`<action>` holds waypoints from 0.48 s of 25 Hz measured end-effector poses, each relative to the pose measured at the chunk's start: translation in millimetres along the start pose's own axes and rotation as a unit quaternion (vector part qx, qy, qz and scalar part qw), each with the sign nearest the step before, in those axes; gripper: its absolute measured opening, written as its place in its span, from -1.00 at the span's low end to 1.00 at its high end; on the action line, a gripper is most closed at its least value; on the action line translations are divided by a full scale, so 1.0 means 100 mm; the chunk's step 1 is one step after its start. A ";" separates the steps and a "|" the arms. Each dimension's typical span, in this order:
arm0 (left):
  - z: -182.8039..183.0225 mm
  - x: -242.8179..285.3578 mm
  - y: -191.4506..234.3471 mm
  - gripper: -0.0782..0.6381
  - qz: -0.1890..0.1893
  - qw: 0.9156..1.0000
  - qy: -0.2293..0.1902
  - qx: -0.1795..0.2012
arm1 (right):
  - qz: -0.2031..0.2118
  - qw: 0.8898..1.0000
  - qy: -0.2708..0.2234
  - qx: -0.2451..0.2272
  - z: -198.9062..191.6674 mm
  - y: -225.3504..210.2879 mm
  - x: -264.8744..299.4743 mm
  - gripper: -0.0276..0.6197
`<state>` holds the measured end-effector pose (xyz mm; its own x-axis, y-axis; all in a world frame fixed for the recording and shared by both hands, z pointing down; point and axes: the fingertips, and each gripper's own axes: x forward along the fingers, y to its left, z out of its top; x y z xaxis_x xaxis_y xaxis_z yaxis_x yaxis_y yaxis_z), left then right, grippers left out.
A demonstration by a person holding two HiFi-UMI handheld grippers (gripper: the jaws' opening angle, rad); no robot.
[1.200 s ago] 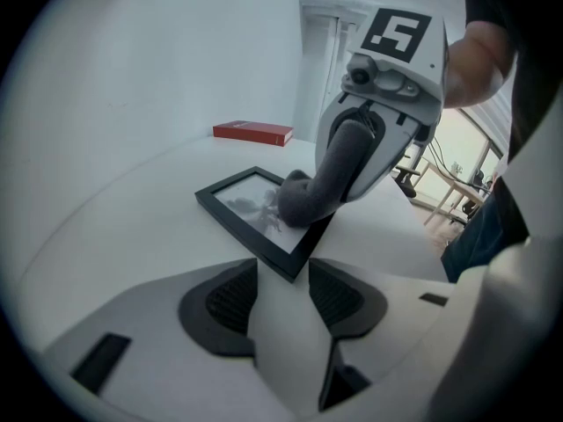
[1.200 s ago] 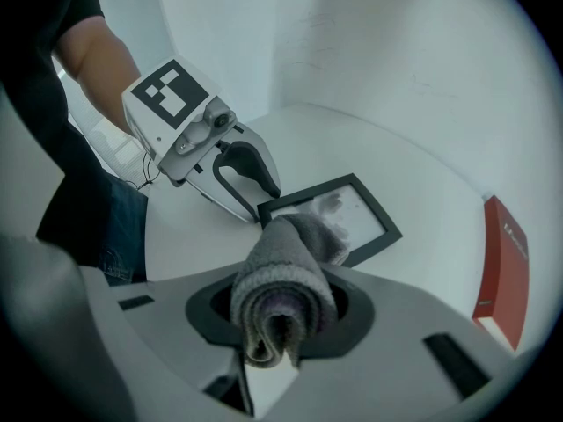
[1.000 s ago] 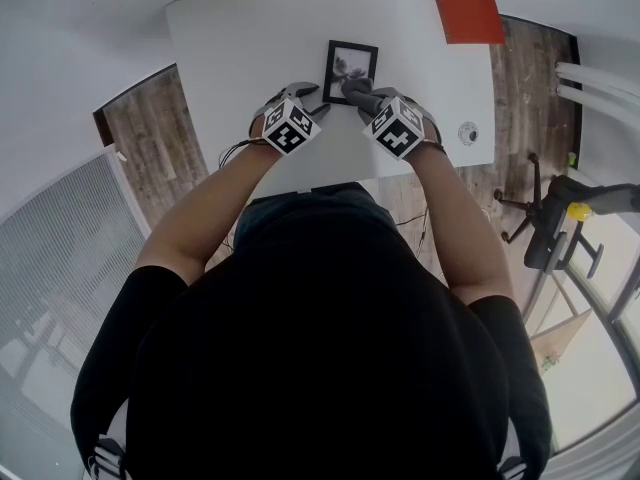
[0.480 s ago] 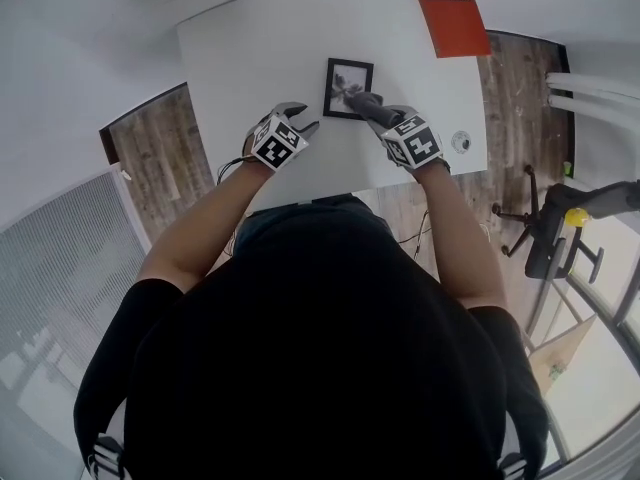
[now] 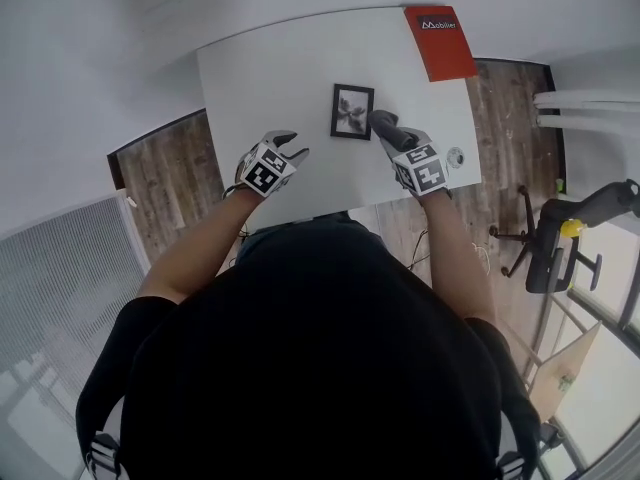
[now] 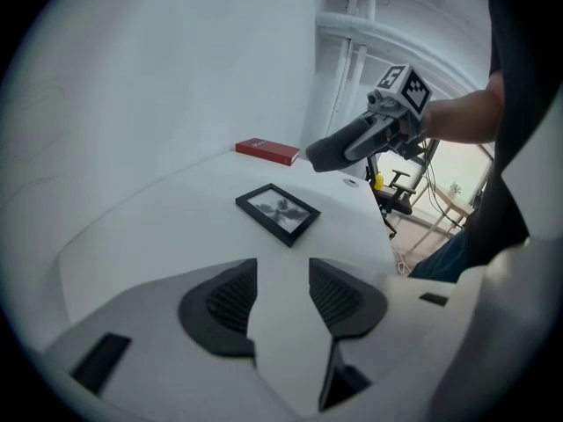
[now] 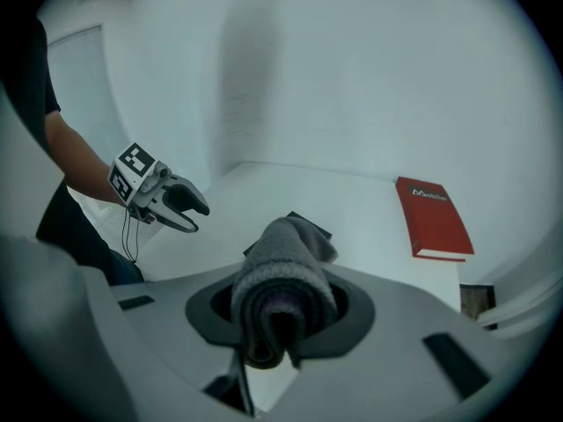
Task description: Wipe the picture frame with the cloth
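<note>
Our right gripper point(image 7: 281, 310) clamps the rolled cloth point(image 7: 287, 266), which hides most of the picture frame point(image 6: 278, 213) from its camera; our left gripper point(image 6: 281, 269) gapes empty.

- A picture frame point(image 5: 352, 111) lies flat near the middle of the white table point(image 5: 260, 68).
- The right gripper point(image 5: 385, 126) holds a grey cloth point(image 5: 381, 121) just beside the frame's right edge.
- The left gripper point(image 5: 292, 148), jaws apart, is near the table's near edge.
- A red book point(image 5: 440, 42) lies at the far right corner.
</note>
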<state>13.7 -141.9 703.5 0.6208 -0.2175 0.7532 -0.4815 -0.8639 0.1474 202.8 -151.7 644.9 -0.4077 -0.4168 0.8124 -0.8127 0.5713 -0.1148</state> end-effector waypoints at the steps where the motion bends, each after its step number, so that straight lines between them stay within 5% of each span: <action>1: -0.02 -0.06 0.01 -0.25 0.001 1.000 -0.003 -0.002 | -0.007 1.000 -0.004 0.000 0.01 0.02 -0.04 -0.59; 12: -0.33 -0.78 0.10 -0.25 0.024 0.999 -0.028 -0.011 | -0.057 0.996 -0.049 0.037 0.00 0.41 -0.48 -0.59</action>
<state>-59.6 -118.8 667.8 0.6296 -0.2841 0.7231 -0.5249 -0.8417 0.1263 189.1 -108.1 601.6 -0.3461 -0.5457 0.7632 -0.8830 0.4644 -0.0684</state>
